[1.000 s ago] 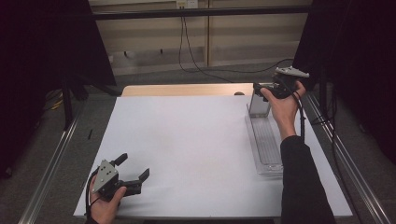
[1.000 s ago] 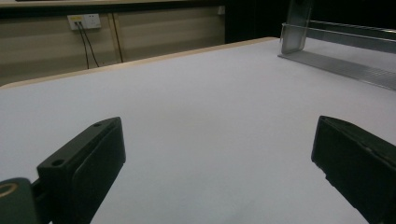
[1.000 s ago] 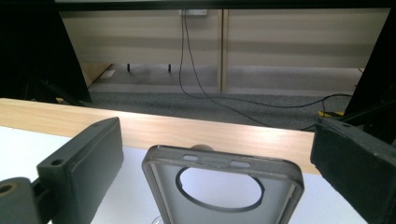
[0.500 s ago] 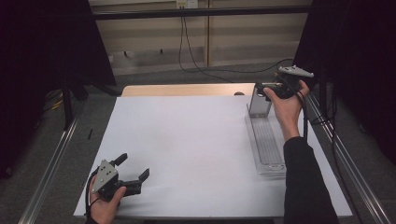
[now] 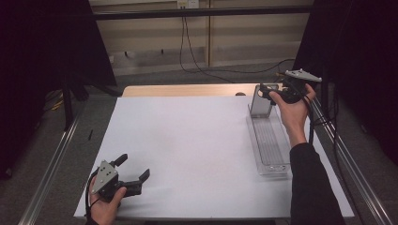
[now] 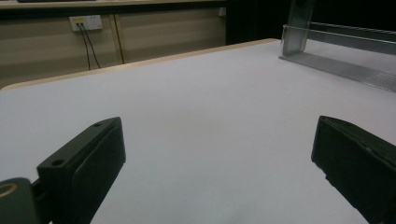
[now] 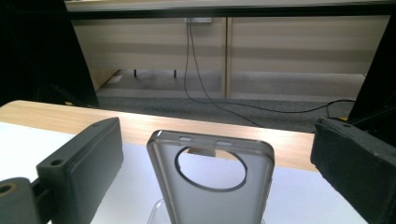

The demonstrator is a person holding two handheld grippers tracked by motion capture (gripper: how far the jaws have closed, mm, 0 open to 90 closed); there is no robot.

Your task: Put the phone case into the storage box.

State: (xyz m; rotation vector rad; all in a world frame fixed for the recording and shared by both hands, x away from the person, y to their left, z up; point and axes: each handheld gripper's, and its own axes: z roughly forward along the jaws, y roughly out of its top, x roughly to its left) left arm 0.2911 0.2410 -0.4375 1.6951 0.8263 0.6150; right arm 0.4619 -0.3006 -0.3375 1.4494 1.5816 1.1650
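A grey see-through phone case (image 5: 260, 100) with a round camera hole stands upright at the far end of a clear plastic tray (image 5: 268, 145) on the right of the white table. My right gripper (image 5: 265, 93) hovers just right of the case, jaws open. In the right gripper view the case (image 7: 211, 191) rises between and ahead of the wide-open right gripper (image 7: 215, 140), touching neither jaw. My left gripper (image 5: 134, 166) rests open near the table's front left corner, with nothing in it. The left gripper view has the left gripper (image 6: 215, 154) open over bare table, and the case (image 6: 295, 25) and tray (image 6: 345, 65) far off.
The white table top (image 5: 187, 140) lies between the two grippers. A wooden strip (image 5: 183, 90) runs along the far edge. Metal rails (image 5: 51, 164) flank both sides. Cables (image 5: 197, 56) hang down the back wall to the floor.
My right hand and gripper have edged slightly to the right beside the case. The left gripper has stayed where it was.
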